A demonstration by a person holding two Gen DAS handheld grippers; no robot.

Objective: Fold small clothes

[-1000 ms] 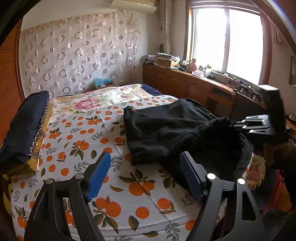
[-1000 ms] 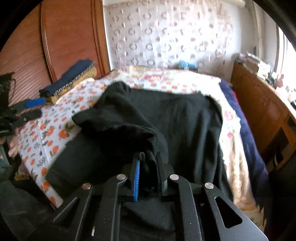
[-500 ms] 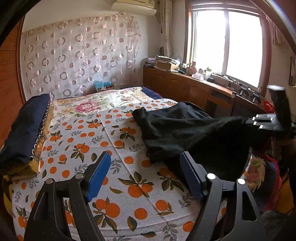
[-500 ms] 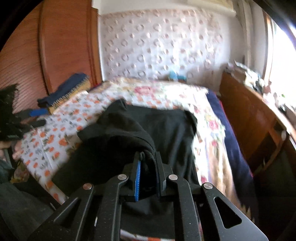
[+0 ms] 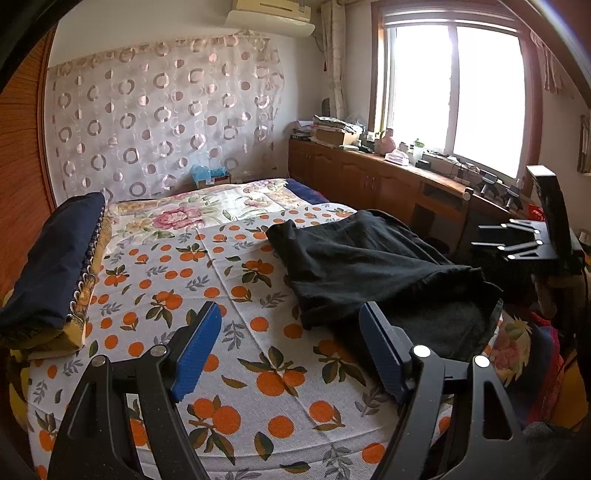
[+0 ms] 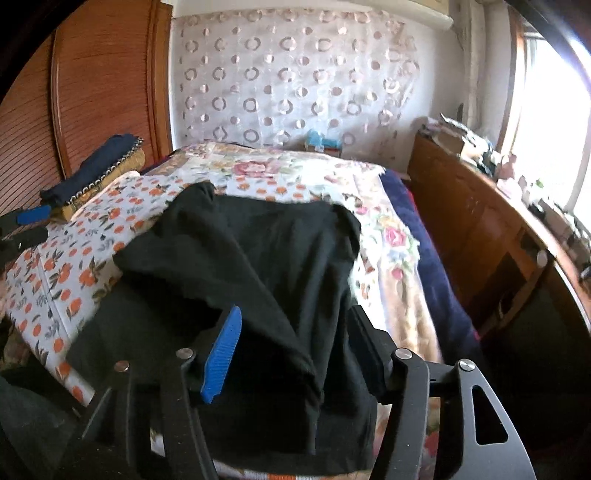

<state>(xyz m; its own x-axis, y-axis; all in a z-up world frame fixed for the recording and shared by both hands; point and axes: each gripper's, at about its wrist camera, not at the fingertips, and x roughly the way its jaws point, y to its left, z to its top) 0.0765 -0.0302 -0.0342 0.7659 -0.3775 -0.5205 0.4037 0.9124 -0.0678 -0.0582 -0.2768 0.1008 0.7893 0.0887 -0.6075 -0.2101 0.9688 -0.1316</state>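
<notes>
Orange-printed bedspread [image 5: 229, 280] covers the near end of a bed in a small bedroom, and one black garment [image 5: 369, 266] lies rumpled on it, draped over the bed's near corner.

Nearest in the left wrist view, the left gripper [image 5: 290, 345] hangs over bare bedspread at six o'clock, its two blue pads wide apart with nothing between them; the garment begins just past its right finger, toward two o'clock. At three o'clock in the same view the right gripper [image 5: 517, 243] shows side-on, above the garment's hanging edge.

Its own camera tells more: the right gripper [image 6: 291, 350] has just been opening, and the two fingers stand apart with a ridge of the black garment [image 6: 266, 258] rising between them, the cloth apparently free of both pads, though blur makes contact hard to rule out. At nine o'clock there, the left gripper's blue pad [image 6: 33, 215] pokes in.

Farther back, one folded navy blanket [image 5: 51, 258] sits on a yellow cushion at nine o'clock in the left view. Beyond it a floral quilt [image 5: 207, 206] spreads, then a circle-patterned curtain [image 5: 162, 122] at twelve o'clock. Only the left view shows the whole window [image 5: 454, 92] and the air conditioner [image 5: 271, 14] above.
</notes>
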